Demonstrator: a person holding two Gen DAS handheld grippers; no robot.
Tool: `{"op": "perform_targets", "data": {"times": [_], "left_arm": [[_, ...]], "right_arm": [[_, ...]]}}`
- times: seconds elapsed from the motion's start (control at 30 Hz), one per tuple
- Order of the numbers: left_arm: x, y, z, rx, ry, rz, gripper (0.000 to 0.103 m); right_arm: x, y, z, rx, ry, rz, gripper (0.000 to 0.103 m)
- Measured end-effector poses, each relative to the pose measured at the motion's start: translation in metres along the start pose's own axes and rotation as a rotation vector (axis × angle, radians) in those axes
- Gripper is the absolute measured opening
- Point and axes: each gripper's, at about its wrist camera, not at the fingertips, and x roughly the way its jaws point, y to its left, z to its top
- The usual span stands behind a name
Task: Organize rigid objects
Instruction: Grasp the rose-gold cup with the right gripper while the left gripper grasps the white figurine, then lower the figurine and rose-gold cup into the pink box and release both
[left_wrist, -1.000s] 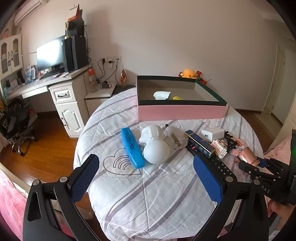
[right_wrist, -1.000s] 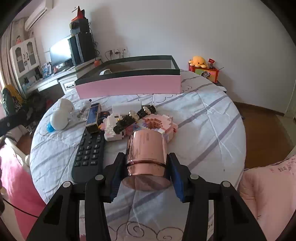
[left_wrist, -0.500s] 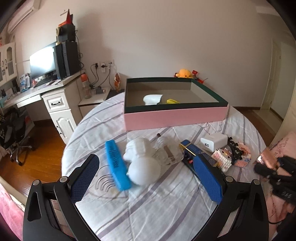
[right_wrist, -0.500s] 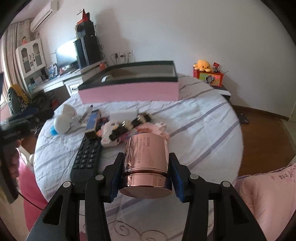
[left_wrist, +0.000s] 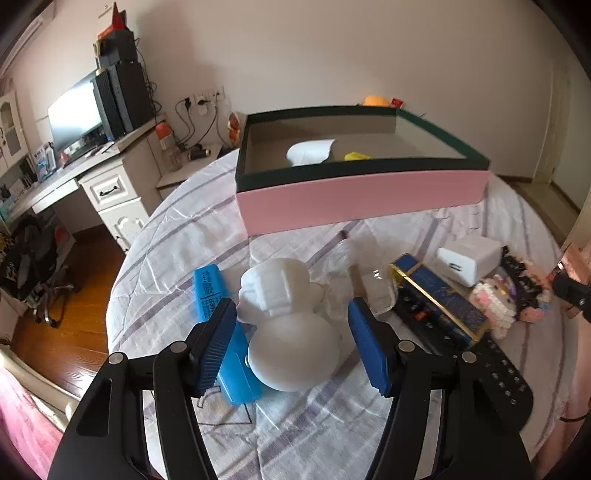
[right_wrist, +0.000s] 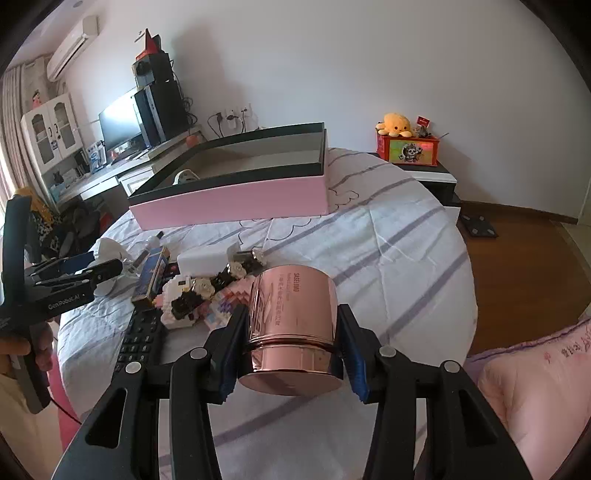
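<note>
The right gripper (right_wrist: 291, 334) pinches a shiny pink tin (right_wrist: 293, 328) between its two pads, in front of the pink box (left_wrist: 360, 195), above the bed cover (right_wrist: 388, 251). The left gripper (left_wrist: 293, 343) is spread, its pads on both sides of a white figure (left_wrist: 291, 321) and apart from it. This figure lies in front of the box, touching a blue case (left_wrist: 221, 328).
</note>
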Motion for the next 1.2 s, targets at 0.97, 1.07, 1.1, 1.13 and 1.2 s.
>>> {"op": "perform_targets", "data": {"times": [0.97, 1.07, 1.1, 1.13, 1.2], "left_arm": [[-0.037, 0.015, 0.002, -0.037, -0.073, -0.132, 0.052], [-0.043, 0.01, 0.003, -0.024, -0.084, -0.139, 0.052], [-0.045, 0.009, 0.004, -0.021, -0.091, -0.145, 0.052], [-0.047, 0.008, 0.005, -0.02, -0.096, -0.149, 0.052], [-0.051, 0.005, 0.01, -0.008, -0.108, -0.155, 0.052]], "right_arm": [[-0.006, 0.006, 0.018, -0.037, -0.033, 0.004, 0.048], [-0.009, 0.012, 0.023, -0.051, -0.045, 0.004, 0.048], [-0.009, 0.013, 0.025, -0.051, -0.048, 0.006, 0.048], [-0.009, 0.016, 0.027, -0.059, -0.05, 0.008, 0.048], [-0.009, 0.02, 0.031, -0.072, -0.055, 0.011, 0.048]]}}
